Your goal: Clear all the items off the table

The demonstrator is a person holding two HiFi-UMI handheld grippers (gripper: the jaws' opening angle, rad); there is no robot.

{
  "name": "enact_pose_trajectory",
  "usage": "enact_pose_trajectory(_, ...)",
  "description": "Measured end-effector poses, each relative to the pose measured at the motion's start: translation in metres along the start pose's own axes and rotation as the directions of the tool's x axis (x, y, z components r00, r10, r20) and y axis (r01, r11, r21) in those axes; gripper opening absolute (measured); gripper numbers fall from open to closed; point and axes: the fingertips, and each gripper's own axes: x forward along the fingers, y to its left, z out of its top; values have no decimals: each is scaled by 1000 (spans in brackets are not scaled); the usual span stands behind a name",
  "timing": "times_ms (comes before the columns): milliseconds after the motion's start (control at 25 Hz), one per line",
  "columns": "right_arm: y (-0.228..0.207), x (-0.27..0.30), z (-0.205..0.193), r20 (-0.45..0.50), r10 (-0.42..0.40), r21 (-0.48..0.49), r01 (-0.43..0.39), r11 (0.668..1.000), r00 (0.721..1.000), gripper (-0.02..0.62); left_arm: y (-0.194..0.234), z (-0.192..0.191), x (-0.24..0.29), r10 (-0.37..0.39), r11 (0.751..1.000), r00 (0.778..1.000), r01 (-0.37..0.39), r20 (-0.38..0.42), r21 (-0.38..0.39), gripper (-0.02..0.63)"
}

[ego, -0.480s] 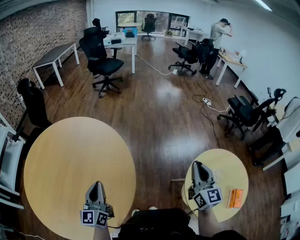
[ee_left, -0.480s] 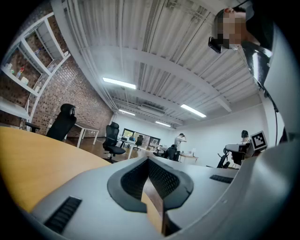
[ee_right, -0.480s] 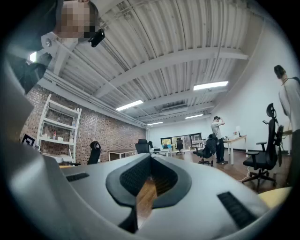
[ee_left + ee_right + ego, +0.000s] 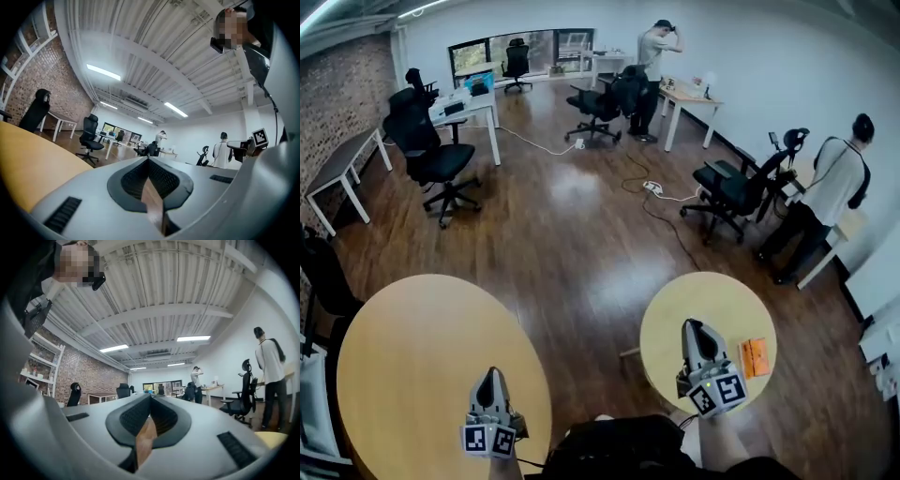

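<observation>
Near the right edge of the small round worktop (image 4: pixel 675 314) lies a flat orange packet (image 4: pixel 754 356). The right gripper (image 4: pixel 693 328) hangs over the near part of that worktop, left of the packet and apart from it, pointing away from the person. Its fingers (image 4: pixel 133 417) are pressed together with nothing between them. The left gripper (image 4: pixel 492 373) is over the near edge of the large round worktop (image 4: pixel 403 347), well apart from the packet. Its fingers (image 4: pixel 133 178) are likewise pressed together and hold nothing. Beyond both worktops lies a dark wood floor (image 4: pixel 581 244) with office chairs (image 4: pixel 431 155) and white desks (image 4: pixel 469 105). Two people stand at the room's far and right sides, one (image 4: pixel 654 52) by a desk, the other (image 4: pixel 834 187) near the wall.
</observation>
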Motion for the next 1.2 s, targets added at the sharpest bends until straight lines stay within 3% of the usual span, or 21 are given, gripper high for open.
enact_pose_trajectory(360,-55,-78,4,-29,-267,-33,266,963,963,5,-46,-43,53,-204,977,975,198,-85,-74,2)
enact_pose_trajectory(720,-92,-105,-8,-18,-354,-14,354,935,935,5,-86,-62,83,-289,957,949,283,-129,-62,2)
enact_pose_trajectory(1040,-176,-116,-3,36,-393,24,392,920,919,5,-177,-64,136,-377,925,916,380,-136,-2,2)
enact_pose_trajectory(1200,-218,-143,8,72,-445,70,441,895,893,5,-233,-83,158,-446,892,881,452,-158,8,2)
